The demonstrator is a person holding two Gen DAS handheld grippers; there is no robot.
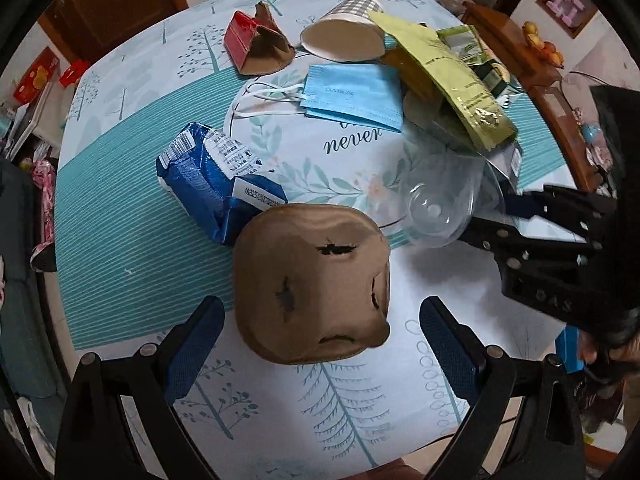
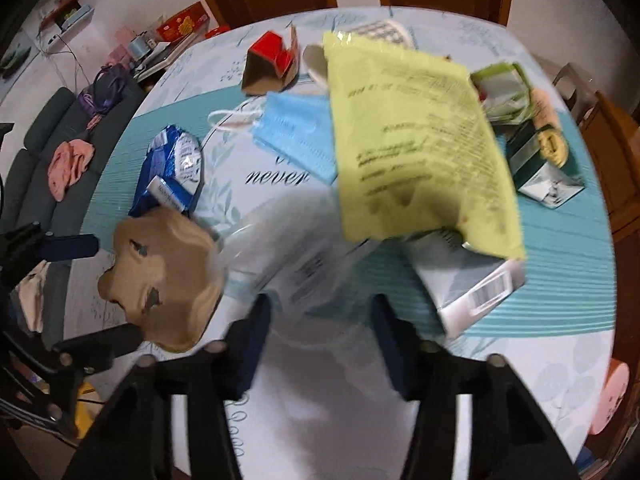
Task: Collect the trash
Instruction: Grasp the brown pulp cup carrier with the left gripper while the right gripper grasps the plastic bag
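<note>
The brown moulded-pulp tray piece with torn holes (image 1: 312,284) lies on the bench (image 1: 360,412) near its front edge, between the wide-spread fingers of our left gripper (image 1: 322,346), whose blue pads stand clear of it on both sides, so this gripper is open and holds nothing. We judge the pulp light, dry and rough enough not to slip, but soft and easily crushed; a hold across its two opposite walls looks best, well away from the torn holes. Just beside it, on its right in the left wrist view, lies a clear thin plastic cup lid or dome (image 1: 436,204), and our right gripper (image 2: 318,320) stands over it with its jaws half apart; that view is blurred and the plastic is see-through, so we cannot tell whether the pads press on it. We expect this plastic to be very light, slippery and springy, likely to buckle or shoot out under a hard pinch, so its rim seems the place to take it. A crumpled blue foil snack wrapper (image 1: 216,184) touches the pulp piece on its far left and may drag along with it. Farther off lie a light blue face mask with white loops (image 1: 352,96), a yellow-green flat pouch (image 1: 452,84) that leans over a white carton (image 2: 476,288), a checked paper cup on its side (image 1: 344,28) and a red and brown torn cardboard box (image 1: 256,44). The two grippers work near each other, so we judge crowding the main risk.
</note>
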